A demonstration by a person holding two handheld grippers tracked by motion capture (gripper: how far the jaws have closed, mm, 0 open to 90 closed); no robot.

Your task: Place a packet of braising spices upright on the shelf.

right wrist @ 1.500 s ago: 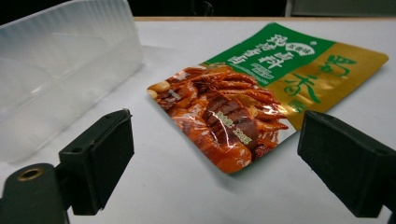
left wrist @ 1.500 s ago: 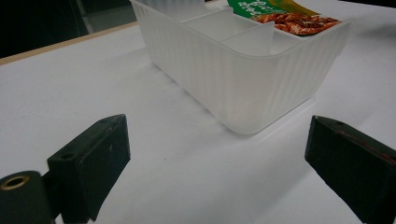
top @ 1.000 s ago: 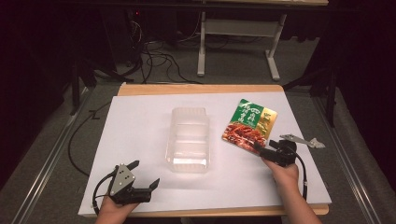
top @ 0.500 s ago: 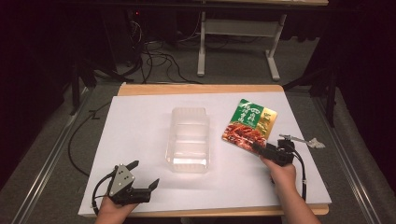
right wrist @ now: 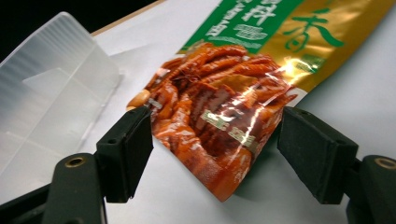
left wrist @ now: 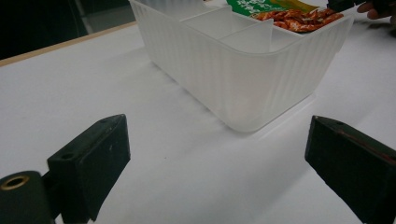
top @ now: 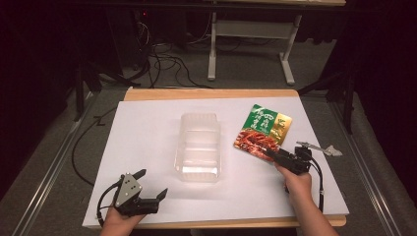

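Note:
A clear plastic container [top: 198, 146] with dividers stands mid-table. To its right a green, gold and red snack packet [top: 264, 132] lies flat. My right gripper [top: 273, 155] is open at the packet's near corner. In the right gripper view the packet [right wrist: 224, 107] has its lower end between the two jaws of that gripper [right wrist: 215, 122], one jaw on each side. My left gripper [top: 151, 183] rests open near the front left edge. It [left wrist: 217, 137] faces the container [left wrist: 243, 70] a short way ahead, and nothing is between its jaws.
White sheet [top: 147, 132] covers the table, with a wooden edge [top: 206, 93] at the far side. Cables [top: 162, 59] and a white desk frame [top: 251, 39] are on the floor beyond. A black cable [top: 81, 152] hangs off the left edge.
My right gripper has moved forward and left to the packet, whose near end now sits between its jaws. The left gripper has stayed put.

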